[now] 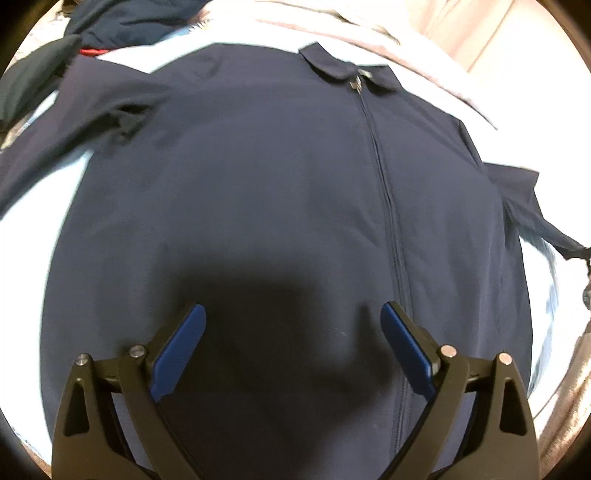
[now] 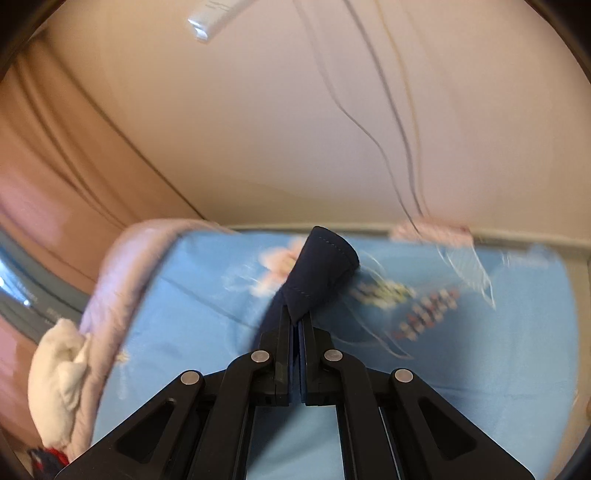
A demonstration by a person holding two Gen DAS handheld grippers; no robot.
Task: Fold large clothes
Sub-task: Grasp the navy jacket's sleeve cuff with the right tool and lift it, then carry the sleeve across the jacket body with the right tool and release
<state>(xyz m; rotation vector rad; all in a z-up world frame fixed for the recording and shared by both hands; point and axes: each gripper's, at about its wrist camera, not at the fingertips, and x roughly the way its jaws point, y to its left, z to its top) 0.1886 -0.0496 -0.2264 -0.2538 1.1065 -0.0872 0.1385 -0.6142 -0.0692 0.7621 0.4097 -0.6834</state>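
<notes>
A dark navy zip-up jacket [image 1: 266, 177] lies spread flat, front up, on a light blue sheet [image 1: 22, 258], its collar [image 1: 347, 70] at the far end. My left gripper [image 1: 293, 314] hovers open over the jacket's lower front, blue pads wide apart, nothing between them. At the right edge of the left wrist view the jacket's right sleeve [image 1: 532, 206] stretches off sideways. In the right wrist view my right gripper [image 2: 295, 314] is shut on the sleeve cuff [image 2: 321, 269], which sticks up beyond the fingertips, lifted above the blue sheet [image 2: 480, 350].
Other dark clothes [image 1: 110, 22] lie heaped at the far left. A pink blanket [image 1: 369, 33] runs along the head of the bed. A white cloth [image 2: 62, 373] sits on the pink edge at left. A beige wall [image 2: 295, 129] with thin cables rises behind the bed.
</notes>
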